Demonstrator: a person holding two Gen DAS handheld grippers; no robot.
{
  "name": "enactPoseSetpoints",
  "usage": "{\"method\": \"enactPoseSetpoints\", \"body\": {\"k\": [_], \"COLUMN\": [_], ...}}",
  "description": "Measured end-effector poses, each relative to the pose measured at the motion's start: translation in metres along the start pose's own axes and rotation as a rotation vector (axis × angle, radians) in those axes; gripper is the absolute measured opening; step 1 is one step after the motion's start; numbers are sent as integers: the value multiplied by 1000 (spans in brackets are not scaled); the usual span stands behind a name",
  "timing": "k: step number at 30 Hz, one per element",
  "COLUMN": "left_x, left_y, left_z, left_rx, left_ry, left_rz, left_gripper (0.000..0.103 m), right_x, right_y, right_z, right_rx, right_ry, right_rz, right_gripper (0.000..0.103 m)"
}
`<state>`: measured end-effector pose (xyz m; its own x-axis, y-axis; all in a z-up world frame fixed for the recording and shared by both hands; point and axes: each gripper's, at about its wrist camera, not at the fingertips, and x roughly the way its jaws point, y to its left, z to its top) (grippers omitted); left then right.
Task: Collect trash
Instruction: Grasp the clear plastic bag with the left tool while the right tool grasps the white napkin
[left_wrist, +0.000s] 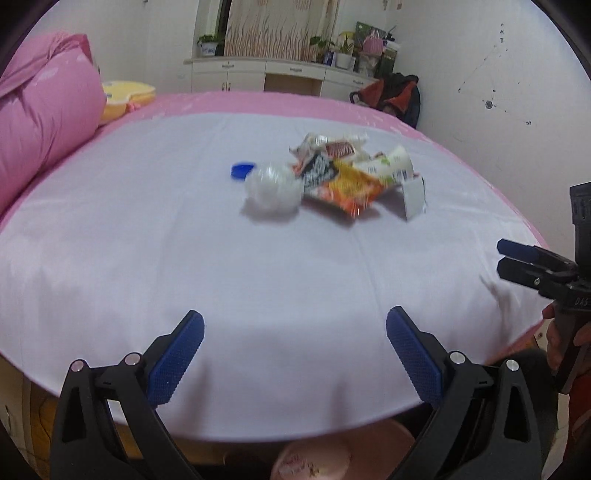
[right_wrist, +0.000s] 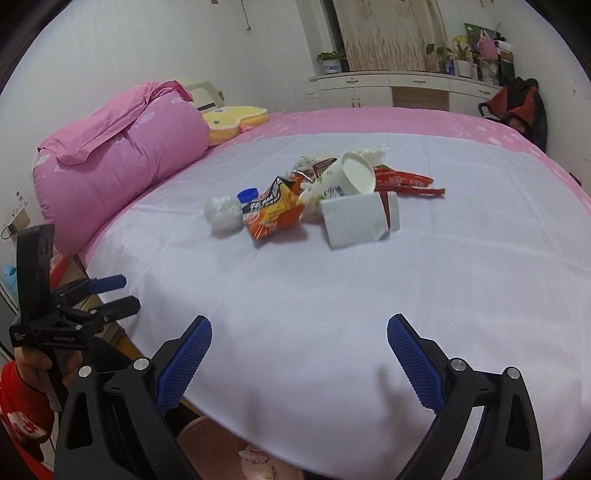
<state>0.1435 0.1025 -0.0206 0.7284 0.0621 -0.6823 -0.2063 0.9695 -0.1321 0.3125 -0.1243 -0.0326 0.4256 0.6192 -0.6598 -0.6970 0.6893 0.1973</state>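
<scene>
While both grippers, left gripper (left_wrist: 295, 354) and right gripper (right_wrist: 299, 360), stand empty with jaws apart, the trash pile (right_wrist: 325, 195) mid-bed looks light and crushable, best pinched by wrapper edges or cup rim.

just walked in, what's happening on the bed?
A person holds a gripper in each hand above the near edge of a white sheet. The left gripper and right gripper are both open and empty. The trash sits untouched in a pile mid-sheet: a paper cup, an orange snack bag, a crumpled plastic ball, a blue bottle cap, a red wrapper and a white carton.
</scene>
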Motion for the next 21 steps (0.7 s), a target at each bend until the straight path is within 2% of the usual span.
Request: {"method": "enactPoseSetpoints", "body": {"k": [7, 21], "left_x": [30, 115], "left_y": [4, 30], "left_z": [45, 92], "left_rx": [1, -35], "left_ry": [-35, 22], "left_rz": [14, -9], "left_gripper": [98, 98], "right_x": [34, 101], "right_y": [-18, -57], "right_z": [28, 71], "right_rx": [-27, -52], "right_ry": [2, 40], "right_rz": [5, -28], "right_gripper": [97, 97]}}
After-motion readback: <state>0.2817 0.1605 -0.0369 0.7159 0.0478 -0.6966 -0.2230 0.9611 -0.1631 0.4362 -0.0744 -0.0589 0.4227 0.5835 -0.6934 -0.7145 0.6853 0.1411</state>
